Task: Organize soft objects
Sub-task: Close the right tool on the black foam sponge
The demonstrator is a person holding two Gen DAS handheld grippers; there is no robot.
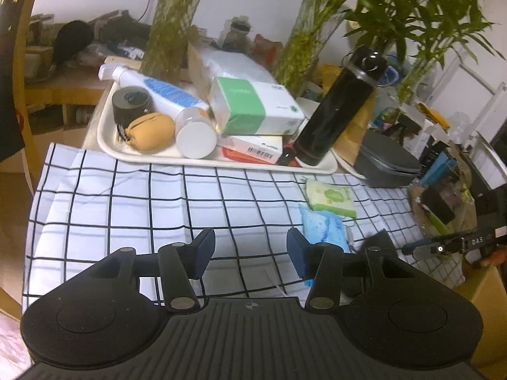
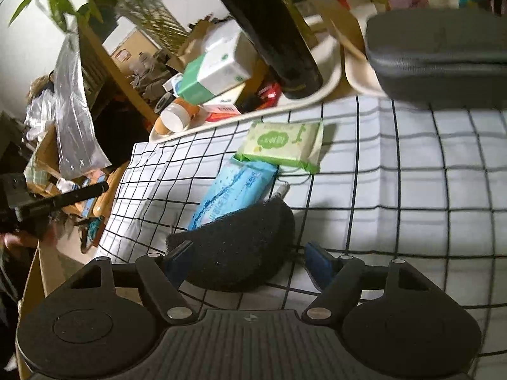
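Two blue-padded jaws of the right gripper (image 2: 244,264) stand apart astride the dark half-round foam sponge (image 2: 236,247) on the checked white cloth (image 2: 396,190); centre it, then squeeze gently. Left gripper (image 1: 250,253) hangs apart, empty.

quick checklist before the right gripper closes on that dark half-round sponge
1. Dark half-round sponge sits between the right gripper fingers: ok.
2. Pads pressing the sponge: not ok; the right pad shows a gap, left pad contact cannot tell.
3. Blue tissue pack clear of the sponge: not ok; its near end lies under or against the sponge.
4. Green wipes pack out of the grasp path: ok.
5. Left gripper empty and open over the white grid-checked cloth: ok.
6. Cloth flat under the sponge: cannot tell.
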